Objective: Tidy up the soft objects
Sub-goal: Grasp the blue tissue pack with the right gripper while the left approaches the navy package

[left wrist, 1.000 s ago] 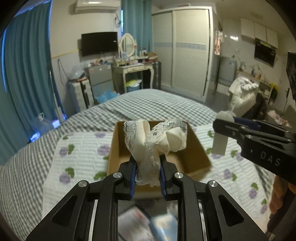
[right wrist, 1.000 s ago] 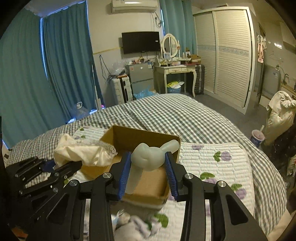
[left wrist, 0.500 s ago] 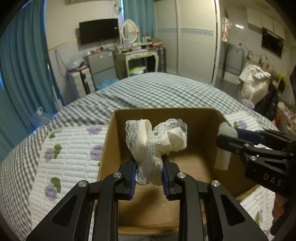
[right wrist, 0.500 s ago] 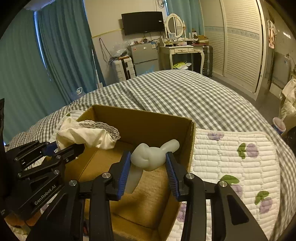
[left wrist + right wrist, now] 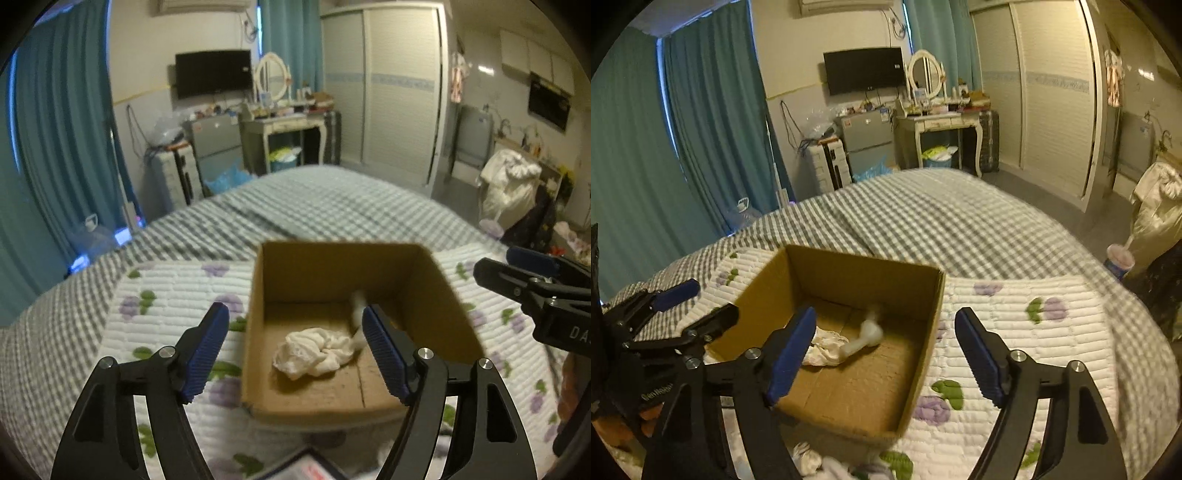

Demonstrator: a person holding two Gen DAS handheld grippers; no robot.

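Observation:
An open cardboard box [image 5: 436, 288] [image 5: 923, 332] stands on a floral quilted mat on the bed. A cream lace cloth [image 5: 314, 352] [image 5: 823, 349] lies crumpled on its floor. A pale soft toy [image 5: 866, 334] lies beside the cloth, blurred; it shows in the left wrist view [image 5: 357, 314] behind a pad. My left gripper [image 5: 295, 350] is open and empty above the box's near side. My right gripper [image 5: 886, 354] is open and empty above the box. Each gripper shows in the other's view, the right [image 5: 532, 280] and the left [image 5: 679, 310].
The floral mat [image 5: 166, 295] [image 5: 1034, 332] lies on a grey checked bedspread [image 5: 942, 221]. More soft items [image 5: 812, 459] lie on the mat below the box's near edge. Something flat [image 5: 306, 467] lies under my left gripper. Curtains, a dresser and a wardrobe stand beyond the bed.
Both grippers opened and pulled back. The lace cloth dropped from the left and the pale toy from the right; both now lie in the box.

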